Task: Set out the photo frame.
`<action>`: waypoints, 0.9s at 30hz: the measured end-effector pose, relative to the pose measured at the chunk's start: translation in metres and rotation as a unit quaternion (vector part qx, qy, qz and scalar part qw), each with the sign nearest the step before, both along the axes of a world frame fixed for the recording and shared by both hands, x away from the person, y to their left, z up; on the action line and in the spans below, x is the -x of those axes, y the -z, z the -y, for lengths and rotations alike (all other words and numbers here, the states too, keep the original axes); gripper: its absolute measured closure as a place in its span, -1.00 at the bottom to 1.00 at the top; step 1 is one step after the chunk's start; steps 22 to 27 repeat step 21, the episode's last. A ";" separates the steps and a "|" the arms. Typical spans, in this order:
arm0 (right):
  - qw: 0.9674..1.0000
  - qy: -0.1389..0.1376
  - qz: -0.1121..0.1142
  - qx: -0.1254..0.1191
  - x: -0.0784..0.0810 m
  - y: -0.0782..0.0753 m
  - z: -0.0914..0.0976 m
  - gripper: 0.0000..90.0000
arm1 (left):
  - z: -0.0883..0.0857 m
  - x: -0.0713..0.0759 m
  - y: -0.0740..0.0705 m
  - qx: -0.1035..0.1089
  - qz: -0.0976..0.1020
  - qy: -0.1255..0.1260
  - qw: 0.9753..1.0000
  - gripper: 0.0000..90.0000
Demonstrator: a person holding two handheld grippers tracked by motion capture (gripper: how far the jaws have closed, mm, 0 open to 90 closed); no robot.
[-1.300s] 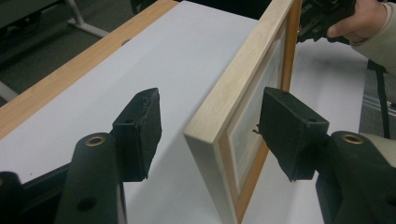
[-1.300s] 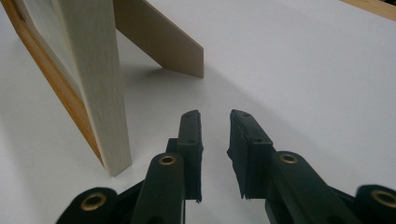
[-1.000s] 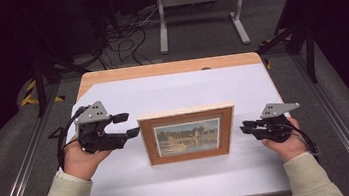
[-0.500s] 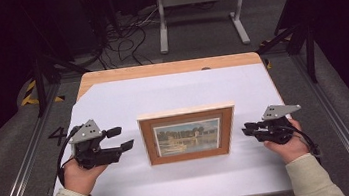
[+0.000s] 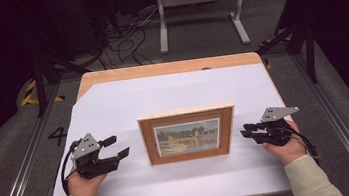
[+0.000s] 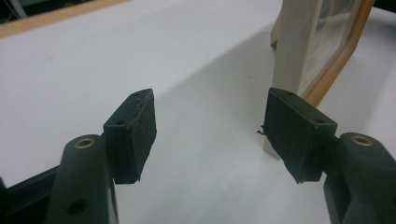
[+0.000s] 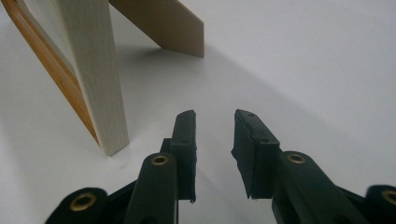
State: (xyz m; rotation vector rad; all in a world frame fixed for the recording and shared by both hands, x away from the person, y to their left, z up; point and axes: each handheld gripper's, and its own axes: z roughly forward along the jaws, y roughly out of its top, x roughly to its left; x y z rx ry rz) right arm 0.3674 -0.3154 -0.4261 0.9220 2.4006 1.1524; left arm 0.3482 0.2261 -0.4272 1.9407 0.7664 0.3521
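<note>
- Jaws of the left gripper (image 6: 212, 135) stand wide apart with nothing between them; in the left gripper view its two black pads rise from the bottom corners, and white surface shows through the gap.
- Jaws of the right gripper (image 7: 215, 149) are parted by a narrow gap and hold nothing, rising from the bottom centre of the right gripper view.
- At the lower left of the high view, the left hand (image 5: 84, 182) holds the left gripper (image 5: 115, 148), which points toward the middle of the frame and sits near the frame's left side without touching it.
- At the lower right of the high view, the right hand (image 5: 284, 147) holds the right gripper (image 5: 247, 132), which points inward just beside the frame's right edge, apart from it.
- Between the two grippers, in the middle of the high view, the picture frame (image 5: 188, 134) stands on the white sheet (image 5: 177, 95), tilted back, its wooden border around a landscape print.
- In the left gripper view the picture frame's (image 6: 299, 51) pale side edge shows at the upper right, just behind the right-hand pad.
- In the right gripper view the pale side edge (image 7: 95, 70) fills the upper left, with the back stand (image 7: 163, 25) slanting down to the sheet behind it.
- Farther off, the wooden table (image 5: 169, 68) edge runs along the sheet's far side.
- Beyond it, on the dark floor, lie cables (image 5: 125, 38) and a grey metal stand (image 5: 199, 9).
</note>
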 end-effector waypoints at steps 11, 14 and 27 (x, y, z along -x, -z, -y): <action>1.000 0.007 -0.003 0.000 -0.001 0.005 0.002 0.51 | -0.001 -0.011 0.023 0.014 -0.023 0.006 1.000 -0.29; 1.000 0.008 -0.003 -0.001 -0.001 0.006 0.001 0.49 | -0.001 -0.011 0.024 0.014 -0.025 0.007 1.000 -0.33; 1.000 0.009 -0.003 -0.004 -0.001 0.006 0.001 0.48 | 0.001 -0.010 0.022 0.006 -0.019 0.008 1.000 -0.35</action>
